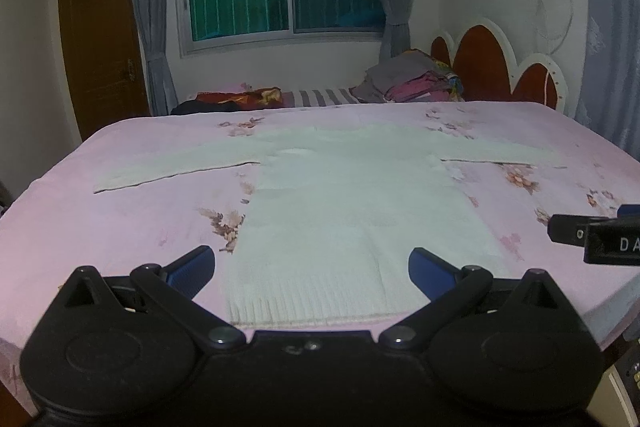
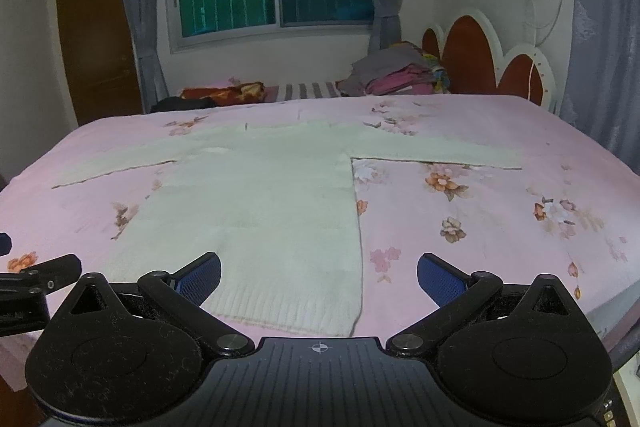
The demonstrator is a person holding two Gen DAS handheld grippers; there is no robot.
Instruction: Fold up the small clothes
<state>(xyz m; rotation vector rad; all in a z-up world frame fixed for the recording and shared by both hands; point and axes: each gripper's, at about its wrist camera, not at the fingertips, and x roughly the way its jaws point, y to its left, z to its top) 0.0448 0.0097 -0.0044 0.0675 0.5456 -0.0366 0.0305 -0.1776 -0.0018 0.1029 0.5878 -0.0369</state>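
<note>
Left gripper [image 1: 312,267] hovers with fingers spread wide, nothing between them, the white sweater's [image 1: 352,211] ribbed hem lying just ahead of the fingertips. Right gripper [image 2: 319,273] spread and empty too, the sweater's hem corner ahead between its fingers (sleeves out flat both ways). It lies on the pink floral bedspread [image 2: 500,227]; folded clothes pile [image 2: 396,73] far beyond.

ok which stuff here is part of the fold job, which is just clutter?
Job:
- white sweater, spread flat, sleeves out
- left gripper, open
- right gripper, open

Lying about:
- pile of clothes by the headboard
- red-orange bundle
- striped cloth
</note>
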